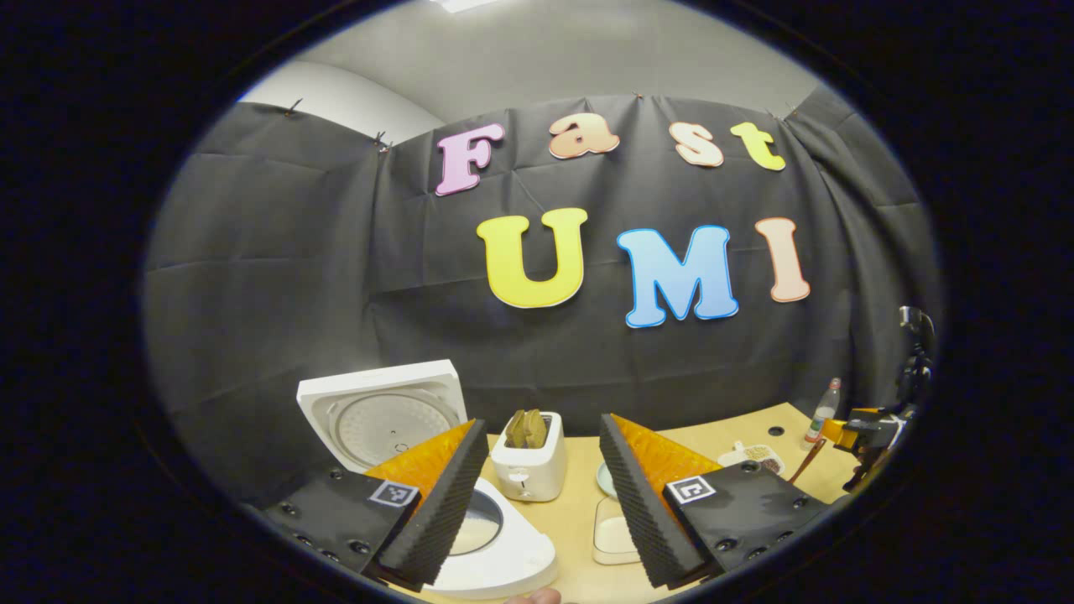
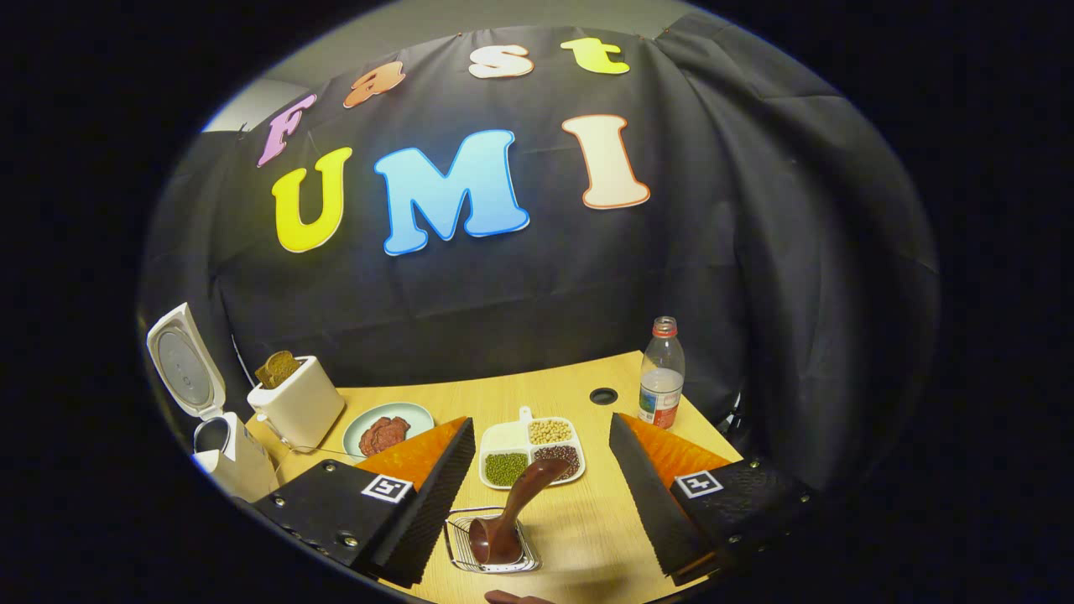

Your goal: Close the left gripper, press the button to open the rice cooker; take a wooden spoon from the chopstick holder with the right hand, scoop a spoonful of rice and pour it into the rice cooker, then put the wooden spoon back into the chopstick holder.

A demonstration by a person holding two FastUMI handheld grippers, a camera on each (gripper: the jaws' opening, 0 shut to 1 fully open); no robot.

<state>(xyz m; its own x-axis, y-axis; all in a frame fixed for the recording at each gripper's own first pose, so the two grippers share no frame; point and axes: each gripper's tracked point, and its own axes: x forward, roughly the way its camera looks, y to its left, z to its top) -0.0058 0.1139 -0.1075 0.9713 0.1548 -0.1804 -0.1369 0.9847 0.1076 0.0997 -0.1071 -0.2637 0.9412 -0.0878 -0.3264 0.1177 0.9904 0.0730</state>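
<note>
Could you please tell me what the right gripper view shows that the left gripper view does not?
Right gripper view alone: the wooden spoon standing in the wire chopstick holder, with each compartment of the divided dish legible. Left gripper view alone: the inside of the cooker's pot. Shared: the rice cooker with its lid up, the toaster, the bottle.

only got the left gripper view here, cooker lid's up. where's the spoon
Observer: The spoon stands in the wire holder, between the right gripper's open fingers, not gripped.
Operator: anything in the tray behind it
Observer: The tray has four compartments: green beans, yellow beans, dark red beans and something white.
Operator: whats on the plate by the toaster
Observer: The plate holds something reddish-brown.
</note>
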